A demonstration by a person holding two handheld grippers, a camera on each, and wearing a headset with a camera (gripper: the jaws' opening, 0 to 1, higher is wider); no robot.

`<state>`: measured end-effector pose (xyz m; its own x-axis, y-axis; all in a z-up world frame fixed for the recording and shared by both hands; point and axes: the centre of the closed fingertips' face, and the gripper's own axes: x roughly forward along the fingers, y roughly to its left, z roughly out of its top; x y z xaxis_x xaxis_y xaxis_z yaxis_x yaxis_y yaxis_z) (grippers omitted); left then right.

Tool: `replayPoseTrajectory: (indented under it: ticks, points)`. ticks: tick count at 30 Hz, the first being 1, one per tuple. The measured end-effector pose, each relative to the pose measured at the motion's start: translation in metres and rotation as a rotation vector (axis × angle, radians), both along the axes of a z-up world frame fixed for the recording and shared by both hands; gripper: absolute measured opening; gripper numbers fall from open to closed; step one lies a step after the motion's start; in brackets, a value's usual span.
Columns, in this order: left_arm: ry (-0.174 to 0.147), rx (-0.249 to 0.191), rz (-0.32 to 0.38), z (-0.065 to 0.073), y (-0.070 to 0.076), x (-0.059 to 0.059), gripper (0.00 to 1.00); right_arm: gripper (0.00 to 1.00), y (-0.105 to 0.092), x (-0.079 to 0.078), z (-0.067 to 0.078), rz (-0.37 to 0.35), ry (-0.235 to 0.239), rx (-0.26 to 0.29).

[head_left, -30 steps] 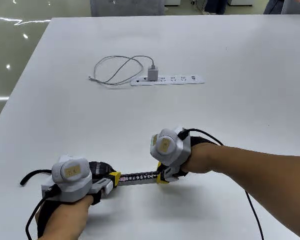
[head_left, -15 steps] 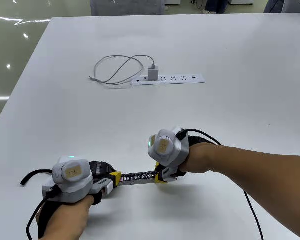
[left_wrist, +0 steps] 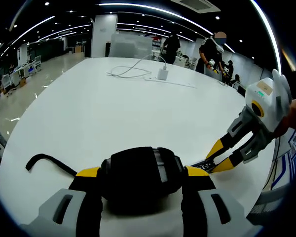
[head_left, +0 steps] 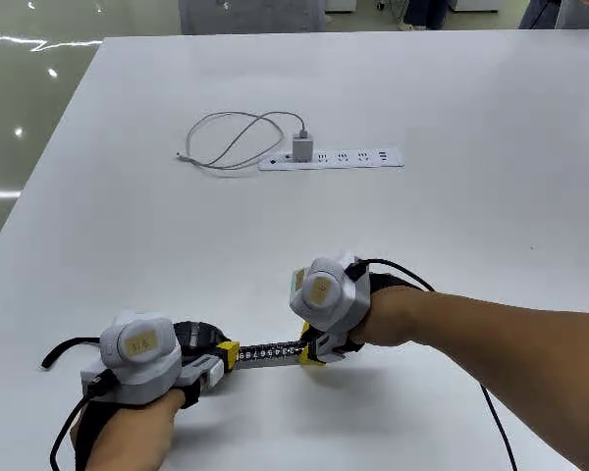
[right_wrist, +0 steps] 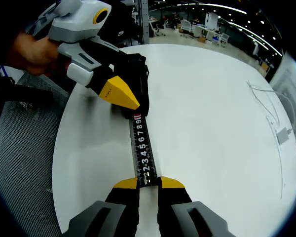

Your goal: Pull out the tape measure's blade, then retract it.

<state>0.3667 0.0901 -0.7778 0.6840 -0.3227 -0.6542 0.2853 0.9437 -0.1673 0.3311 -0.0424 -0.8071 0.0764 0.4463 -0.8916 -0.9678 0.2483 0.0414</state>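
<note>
Clamping one tape measure (head_left: 198,337), left gripper (left_wrist: 143,174), one blade (right_wrist: 142,148), right gripper (right_wrist: 149,183)

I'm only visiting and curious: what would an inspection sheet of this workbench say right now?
Surface: white table, smooth, no spills seen.
Job's things: black tape measure resting on the table; blade drawn out a short way, numbers up.
Clutter: white power strip with a charger plugged in, far side.
Grippers: left gripper shut on the tape measure; right gripper shut on the blade's tip.
Cables: white cable looped from the charger; black lead behind the right gripper.
Surroundings: glossy floor; people standing beyond the table.
</note>
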Motion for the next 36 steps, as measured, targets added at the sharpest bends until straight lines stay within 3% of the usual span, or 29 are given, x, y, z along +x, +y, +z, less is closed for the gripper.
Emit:
replayPoseTrajectory:
  ticks: [29,36]
  points:
    - [0.003,-0.006,-0.024,0.001,-0.002,-0.001,0.60,0.10,0.015,0.000,0.000,0.005,-0.010,0.043]
    - [0.005,-0.006,-0.026,0.000,-0.001,0.000,0.60,0.11,0.018,0.000,0.000,-0.009,-0.002,0.075]
